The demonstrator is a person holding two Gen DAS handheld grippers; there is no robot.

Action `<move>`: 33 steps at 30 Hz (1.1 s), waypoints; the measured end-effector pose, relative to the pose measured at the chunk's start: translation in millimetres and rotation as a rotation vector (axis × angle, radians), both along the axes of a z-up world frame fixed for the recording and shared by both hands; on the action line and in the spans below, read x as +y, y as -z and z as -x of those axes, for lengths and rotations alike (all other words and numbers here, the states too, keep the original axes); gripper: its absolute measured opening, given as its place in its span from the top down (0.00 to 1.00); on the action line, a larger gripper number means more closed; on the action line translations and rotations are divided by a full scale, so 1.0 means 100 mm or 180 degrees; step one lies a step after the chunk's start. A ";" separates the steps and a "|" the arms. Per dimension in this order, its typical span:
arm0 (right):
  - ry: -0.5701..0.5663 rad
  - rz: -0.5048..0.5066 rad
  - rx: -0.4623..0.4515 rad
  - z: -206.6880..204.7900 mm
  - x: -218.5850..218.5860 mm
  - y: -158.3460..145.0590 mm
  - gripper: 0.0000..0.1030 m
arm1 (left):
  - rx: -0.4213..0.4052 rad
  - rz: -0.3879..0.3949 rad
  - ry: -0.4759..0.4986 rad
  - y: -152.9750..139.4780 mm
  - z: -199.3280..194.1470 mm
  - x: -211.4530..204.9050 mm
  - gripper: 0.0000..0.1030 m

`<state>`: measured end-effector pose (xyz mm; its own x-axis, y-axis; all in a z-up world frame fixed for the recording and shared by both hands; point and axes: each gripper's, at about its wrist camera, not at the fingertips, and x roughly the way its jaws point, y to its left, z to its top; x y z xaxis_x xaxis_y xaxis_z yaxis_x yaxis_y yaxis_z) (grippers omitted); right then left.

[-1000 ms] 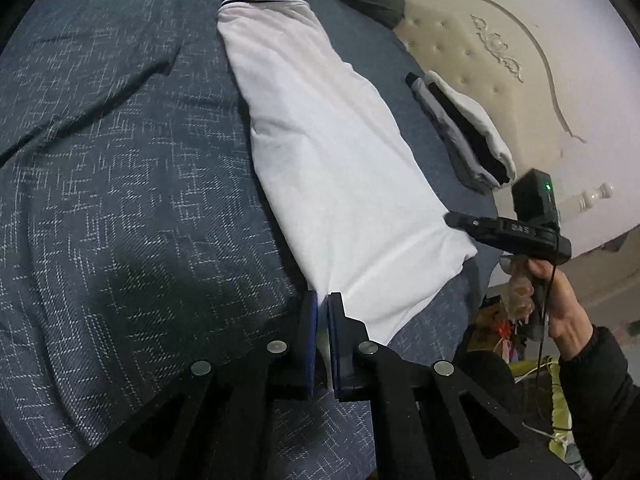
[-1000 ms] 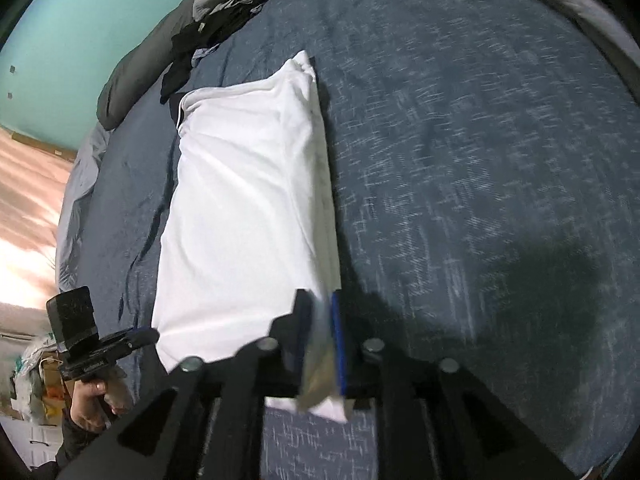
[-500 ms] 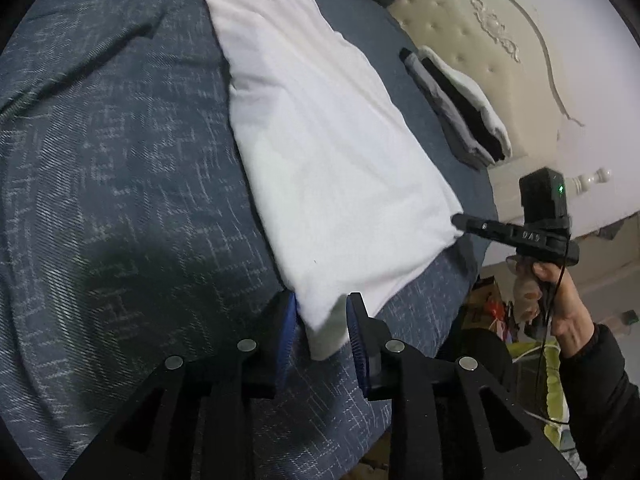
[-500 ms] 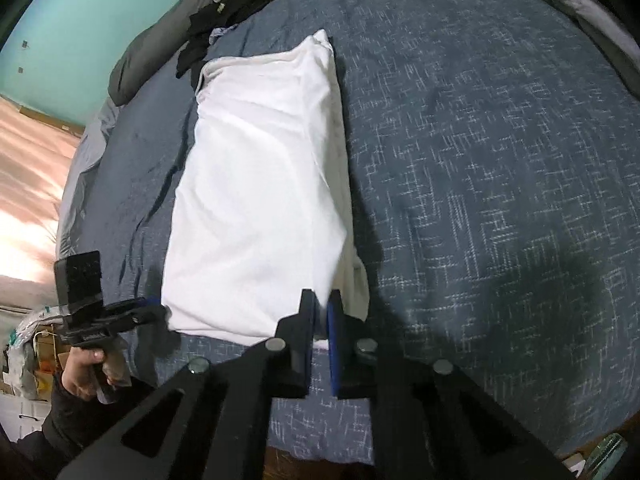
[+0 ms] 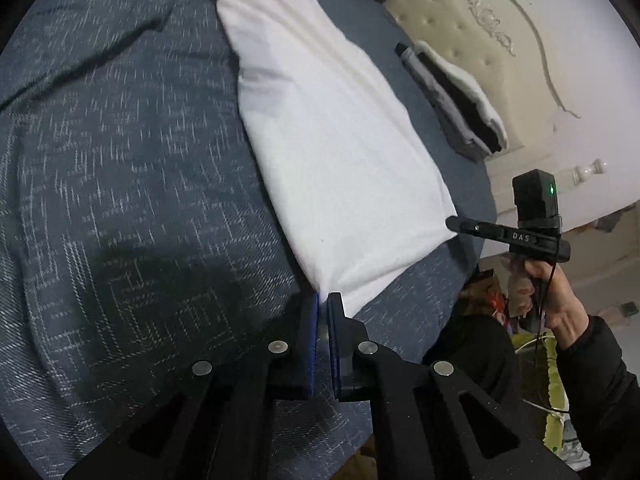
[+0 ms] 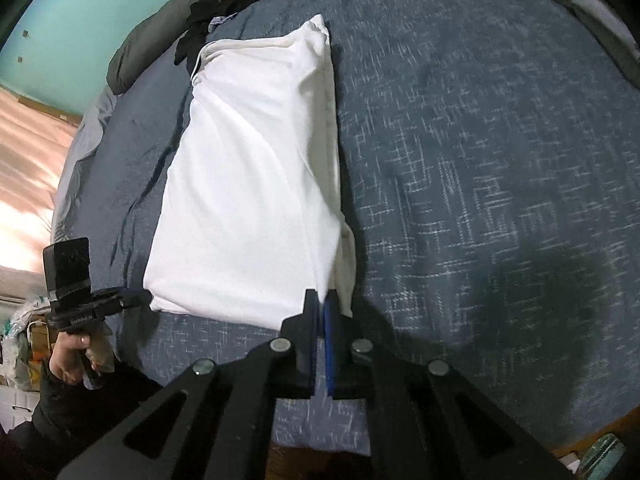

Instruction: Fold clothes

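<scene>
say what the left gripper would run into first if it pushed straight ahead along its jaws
Most likely the white garment itself: the left gripper is shut on its near corner, and the folded cloth stretches away along the jaws' line over the blue bedspread. Depth is hard to judge through the fisheye.

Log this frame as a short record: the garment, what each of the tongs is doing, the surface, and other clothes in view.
garment: white garment, folded into a long strip, lying flat
left tongs: shut on a near corner of the garment
right tongs: shut on the other near corner
surface: blue patterned bedspread
other clothes: folded stack by the headboard; unfolded dark pile at the far end
</scene>
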<state>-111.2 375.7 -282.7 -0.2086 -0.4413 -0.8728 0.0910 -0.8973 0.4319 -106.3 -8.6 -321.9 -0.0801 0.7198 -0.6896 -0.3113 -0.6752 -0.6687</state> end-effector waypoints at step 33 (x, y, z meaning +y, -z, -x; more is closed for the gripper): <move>-0.0994 -0.1119 0.0931 2.30 -1.22 -0.30 0.69 | 0.0492 0.0489 -0.0171 -0.13 0.50 0.22 0.93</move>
<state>-341.0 253.4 -253.0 -0.3704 -0.2134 -0.9040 0.4471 -0.8940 0.0279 -156.4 13.2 -308.8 -0.2288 0.5991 -0.7673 -0.3630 -0.7838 -0.5039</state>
